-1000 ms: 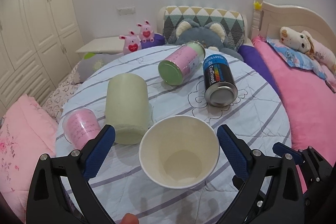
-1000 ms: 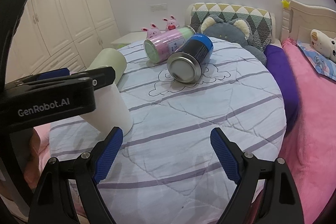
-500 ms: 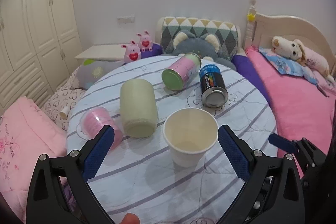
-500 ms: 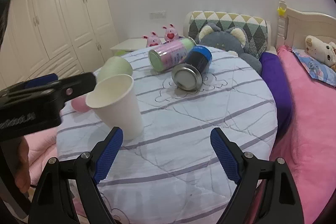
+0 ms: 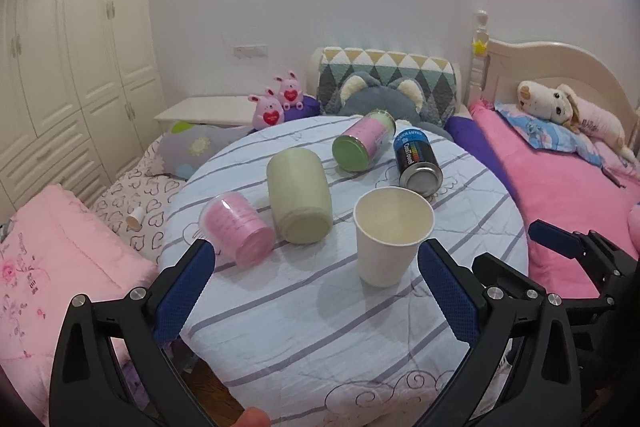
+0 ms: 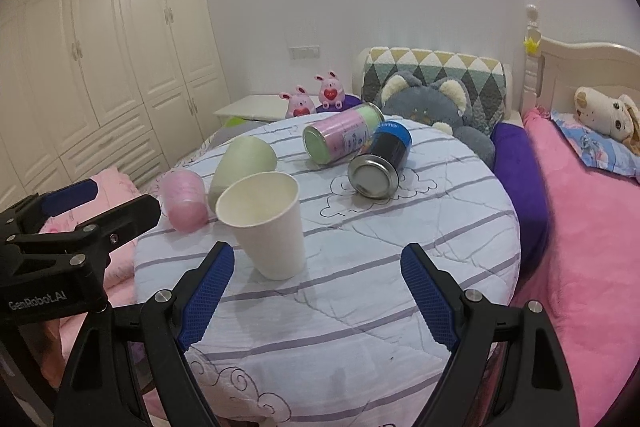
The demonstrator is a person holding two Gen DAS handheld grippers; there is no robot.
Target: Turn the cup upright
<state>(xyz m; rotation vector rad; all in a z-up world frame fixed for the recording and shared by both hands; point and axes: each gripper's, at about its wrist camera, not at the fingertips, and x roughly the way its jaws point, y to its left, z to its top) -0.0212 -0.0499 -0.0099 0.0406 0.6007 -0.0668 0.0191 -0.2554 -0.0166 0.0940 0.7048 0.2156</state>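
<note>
A white paper cup (image 5: pixel 390 241) stands upright, mouth up, on the round striped table (image 5: pixel 320 327); it also shows in the right wrist view (image 6: pixel 268 227). My left gripper (image 5: pixel 316 295) is open and empty, drawn back from the cup. My right gripper (image 6: pixel 316 299) is open and empty, near the table's front edge, with the cup ahead to the left. The left gripper's body (image 6: pixel 60 247) shows at the left of the right wrist view.
A pale green cup (image 5: pixel 298 201), a pink cup (image 5: pixel 236 229), a pink-green can (image 5: pixel 362 145) and a blue-black can (image 5: pixel 416 163) lie on their sides on the table. A pink bed (image 5: pixel 560 179) is on the right, pillows (image 5: pixel 48 267) on the left.
The left gripper has drawn back and up from the white cup, which now stands free on the table. The right gripper has also pulled back a little.
</note>
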